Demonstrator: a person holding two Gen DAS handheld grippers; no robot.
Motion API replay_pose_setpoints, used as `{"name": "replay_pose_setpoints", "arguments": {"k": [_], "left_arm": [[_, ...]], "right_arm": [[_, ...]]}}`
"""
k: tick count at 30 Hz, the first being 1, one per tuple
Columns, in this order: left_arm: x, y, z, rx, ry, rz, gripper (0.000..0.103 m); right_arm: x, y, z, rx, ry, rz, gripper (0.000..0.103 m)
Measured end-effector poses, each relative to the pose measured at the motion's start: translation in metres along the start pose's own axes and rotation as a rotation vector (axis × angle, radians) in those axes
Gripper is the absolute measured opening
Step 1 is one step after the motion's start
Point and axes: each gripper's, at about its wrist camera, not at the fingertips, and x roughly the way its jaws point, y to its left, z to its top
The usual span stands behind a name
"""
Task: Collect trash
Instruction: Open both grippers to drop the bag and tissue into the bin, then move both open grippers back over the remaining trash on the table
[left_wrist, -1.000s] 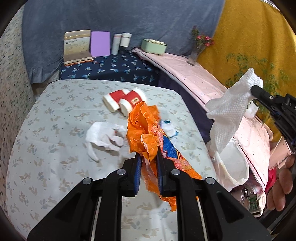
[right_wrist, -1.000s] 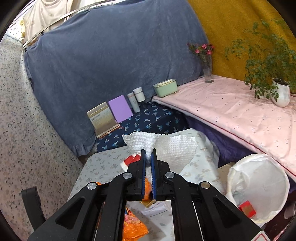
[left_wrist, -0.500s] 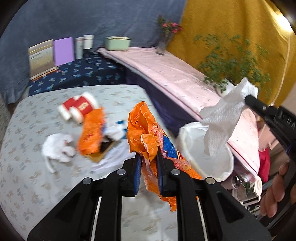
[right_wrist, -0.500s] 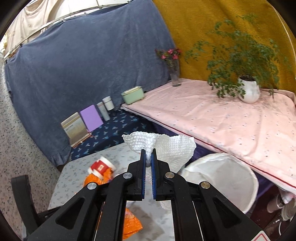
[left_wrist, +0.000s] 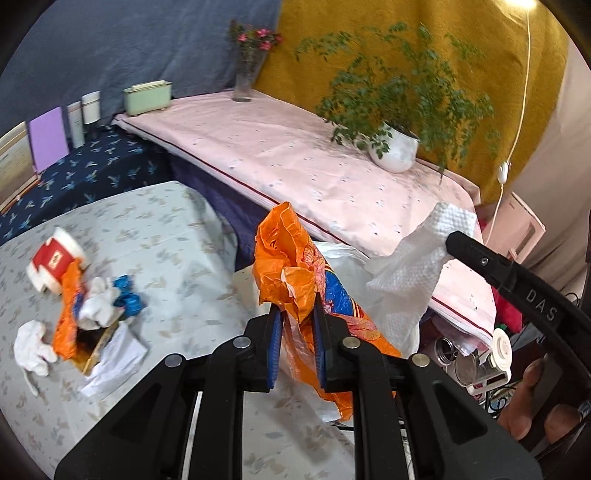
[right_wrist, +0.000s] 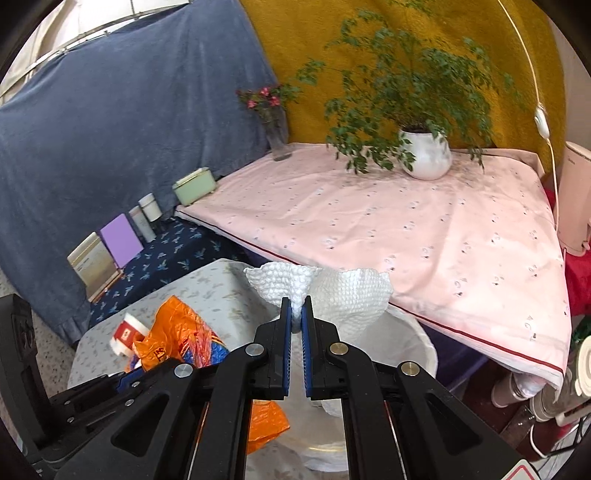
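Jaws of my left gripper (left_wrist: 297, 314) clench orange wrapper (left_wrist: 291, 266); right gripper (right_wrist: 295, 321) clenches white paper towel (right_wrist: 347, 291), both above white-lined bin (right_wrist: 410, 332) beside desk (left_wrist: 177, 221) w/ more trash (left_wrist: 85, 314).

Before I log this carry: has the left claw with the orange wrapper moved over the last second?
Yes. The left claw, shut on the orange wrapper, has swung right, off the table toward the white bin.

A lived-in home room: cloth-draped tables (right_wrist: 424, 236), potted fern (right_wrist: 424, 155), flower vase (right_wrist: 277, 136), fabric wall hangings (right_wrist: 129, 122).
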Motion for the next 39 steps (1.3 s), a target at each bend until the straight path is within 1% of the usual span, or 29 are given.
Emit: {"name": "replay_pose_setpoints", "arguments": {"k": [4,6,7,8,9,10,11,12,18,21,27,31,36,39], "left_arm": [[0.017,-0.013,0.001,0.017,0.009,-0.010,0.018],[0.022,-0.015,0.001,0.016,0.007,-0.014,0.028],[0.023,-0.016,0.002,0.016,0.007,-0.013,0.040],[0.023,-0.017,0.002,0.015,-0.001,-0.006,0.047],[0.023,-0.017,0.002,0.016,-0.006,-0.002,0.050],[0.023,-0.017,0.002,0.016,-0.007,-0.001,0.055],[0.023,-0.018,0.002,0.016,-0.006,0.002,0.057],[0.023,-0.018,0.002,0.015,-0.006,0.006,0.057],[0.016,-0.006,0.001,-0.009,-0.015,0.025,0.058],[0.009,0.003,-0.001,-0.020,-0.022,0.047,0.058],[-0.006,0.028,-0.006,-0.058,-0.038,0.080,0.059],[-0.020,0.047,-0.011,-0.077,-0.055,0.121,0.063],[-0.037,0.080,-0.019,-0.121,-0.065,0.174,0.066],[-0.046,0.104,-0.027,-0.164,-0.064,0.209,0.073]], "right_arm": [[0.006,-0.015,-0.002,0.014,0.010,-0.022,0.008],[0.006,-0.020,-0.003,0.016,-0.001,-0.041,0.011],[0.006,-0.021,-0.004,0.015,0.000,-0.045,0.012],[0.007,-0.022,-0.003,0.018,0.000,-0.045,0.017],[0.006,-0.024,-0.003,0.025,-0.004,-0.047,0.023],[0.006,-0.026,-0.004,0.030,-0.007,-0.049,0.026],[0.004,-0.027,-0.004,0.035,-0.012,-0.051,0.031],[0.004,-0.027,-0.003,0.037,-0.015,-0.052,0.033],[-0.002,-0.019,-0.002,0.031,-0.026,-0.047,0.036],[-0.004,-0.009,-0.003,0.022,-0.028,-0.036,0.037],[-0.008,0.016,-0.006,-0.015,-0.036,-0.018,0.048],[-0.007,0.035,-0.010,-0.036,-0.029,0.007,0.048],[-0.004,0.062,-0.019,-0.060,-0.005,0.042,0.048],[-0.001,0.079,-0.026,-0.080,0.010,0.064,0.048]]}}
